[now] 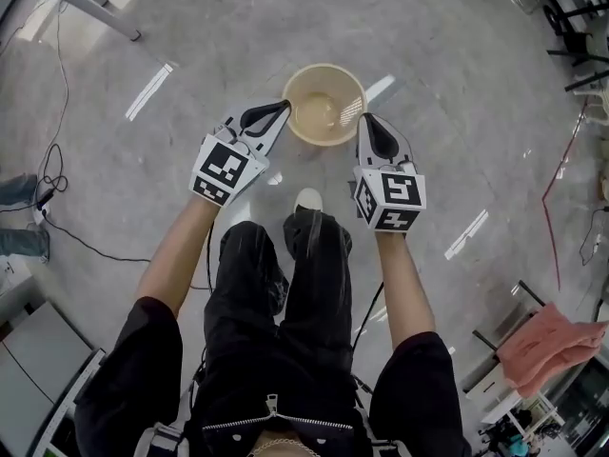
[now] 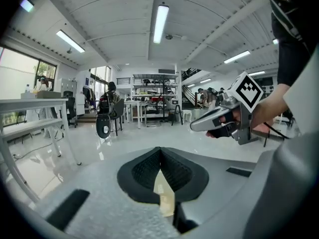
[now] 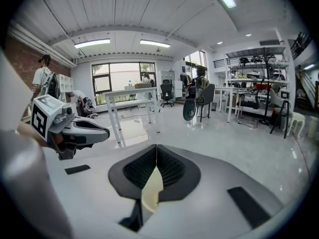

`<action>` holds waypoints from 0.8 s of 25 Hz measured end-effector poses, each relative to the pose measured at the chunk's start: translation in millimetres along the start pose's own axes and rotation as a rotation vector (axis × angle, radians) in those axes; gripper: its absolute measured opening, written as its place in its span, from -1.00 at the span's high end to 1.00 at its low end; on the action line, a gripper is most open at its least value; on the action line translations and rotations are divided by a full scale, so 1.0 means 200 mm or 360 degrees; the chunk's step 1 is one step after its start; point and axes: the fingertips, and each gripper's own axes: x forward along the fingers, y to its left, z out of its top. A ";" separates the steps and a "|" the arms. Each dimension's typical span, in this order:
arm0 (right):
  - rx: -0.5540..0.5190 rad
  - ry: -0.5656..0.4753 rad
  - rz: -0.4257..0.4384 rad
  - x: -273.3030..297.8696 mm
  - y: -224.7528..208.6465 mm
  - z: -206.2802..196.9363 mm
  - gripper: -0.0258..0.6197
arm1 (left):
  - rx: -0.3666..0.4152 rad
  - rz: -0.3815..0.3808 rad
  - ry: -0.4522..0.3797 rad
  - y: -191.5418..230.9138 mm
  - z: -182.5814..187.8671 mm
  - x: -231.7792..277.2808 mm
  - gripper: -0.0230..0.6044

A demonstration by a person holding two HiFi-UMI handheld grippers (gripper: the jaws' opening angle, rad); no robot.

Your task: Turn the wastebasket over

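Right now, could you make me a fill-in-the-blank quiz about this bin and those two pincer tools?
1. The wastebasket has its open mouth facing ____.
2. The left gripper and the right gripper are each shut on the wastebasket's ____.
3. The person's trousers are ____ in colour.
Missing words: up; rim; black.
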 end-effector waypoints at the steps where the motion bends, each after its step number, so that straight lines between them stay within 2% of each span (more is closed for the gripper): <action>1: -0.0016 0.0000 0.0007 0.06 -0.02 -0.08 0.89 | 0.0020 0.0009 0.0003 0.00 -0.08 0.04 0.91; 7: -0.0087 -0.0006 0.0052 0.32 -0.07 -0.49 0.89 | -0.0004 0.0030 -0.0007 0.01 -0.54 0.21 0.91; 11: -0.0145 -0.0032 0.0089 0.45 -0.06 -0.68 0.89 | 0.0053 0.0054 -0.0010 0.01 -0.77 0.32 0.91; 17: -0.0272 0.0008 0.0139 0.61 -0.01 -0.94 0.89 | -0.0022 0.0094 -0.0027 0.02 -1.05 0.41 0.91; 20: -0.0313 0.0067 0.0189 0.66 0.05 -1.07 0.89 | -0.0103 0.0140 -0.0056 0.03 -1.15 0.44 0.91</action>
